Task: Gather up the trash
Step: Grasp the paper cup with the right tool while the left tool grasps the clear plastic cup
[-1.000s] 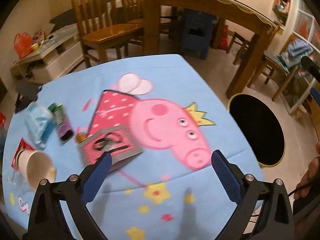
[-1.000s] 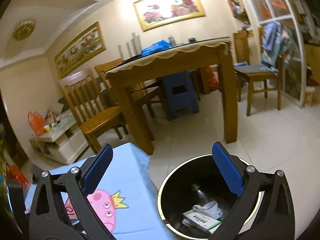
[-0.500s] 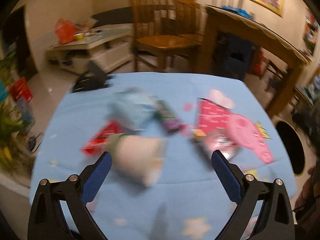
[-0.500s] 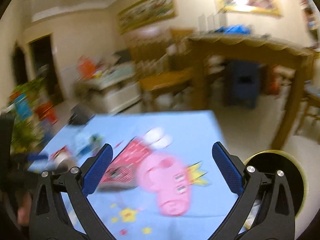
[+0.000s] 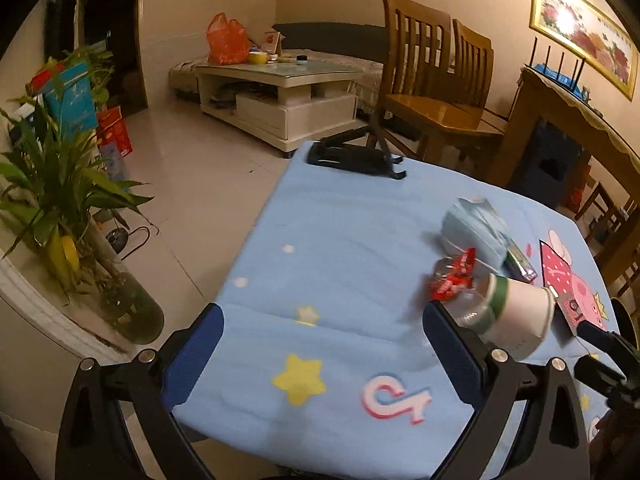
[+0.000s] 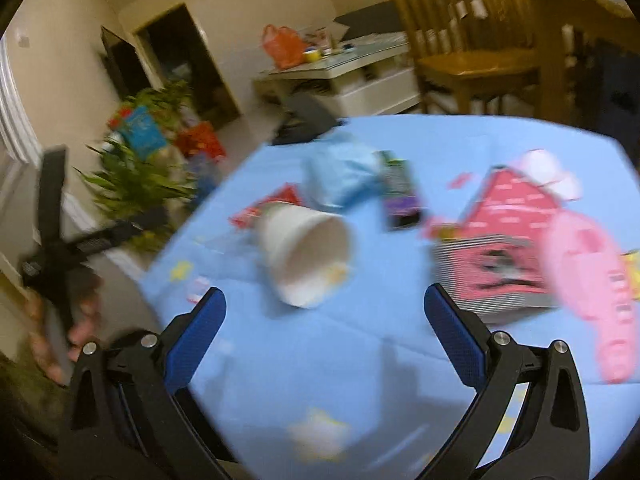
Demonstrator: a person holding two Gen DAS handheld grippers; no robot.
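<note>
My left gripper [image 5: 320,354] hovers low over the light-blue cartoon-print counter [image 5: 344,240], fingers spread wide and empty. My right gripper [image 6: 323,334] hovers too, fingers wide and empty, the tipped white paper cup [image 6: 306,254] lying on the counter just ahead between them.

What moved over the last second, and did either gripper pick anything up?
Right gripper swung from over the black bin to the blue cartoon tablecloth, now facing the tipped white paper cup. Left gripper panned left toward the table's near corner. Both jaws stayed open and empty; the cup and red wrapper lie unmoved.
</note>
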